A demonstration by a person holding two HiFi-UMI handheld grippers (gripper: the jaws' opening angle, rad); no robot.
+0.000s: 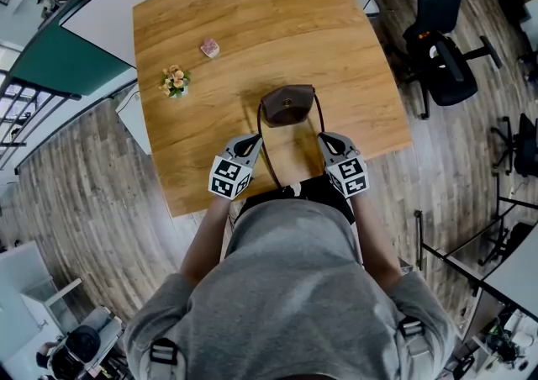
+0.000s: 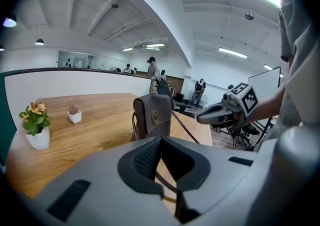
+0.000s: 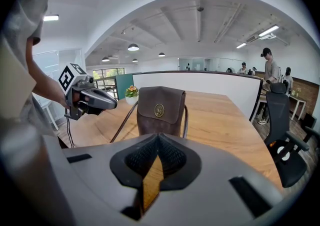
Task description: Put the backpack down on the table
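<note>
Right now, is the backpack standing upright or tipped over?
Upright: the backpack stands on its base on the table, its front vertical in both gripper views.

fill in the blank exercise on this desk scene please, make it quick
The brown leather backpack stands ___ on the light wooden table.
The left gripper and the right gripper both have jaws ___.
In the head view, the orange-flowered pot plant sits to the backpack's ___.
Missing: upright; shut; left.
</note>
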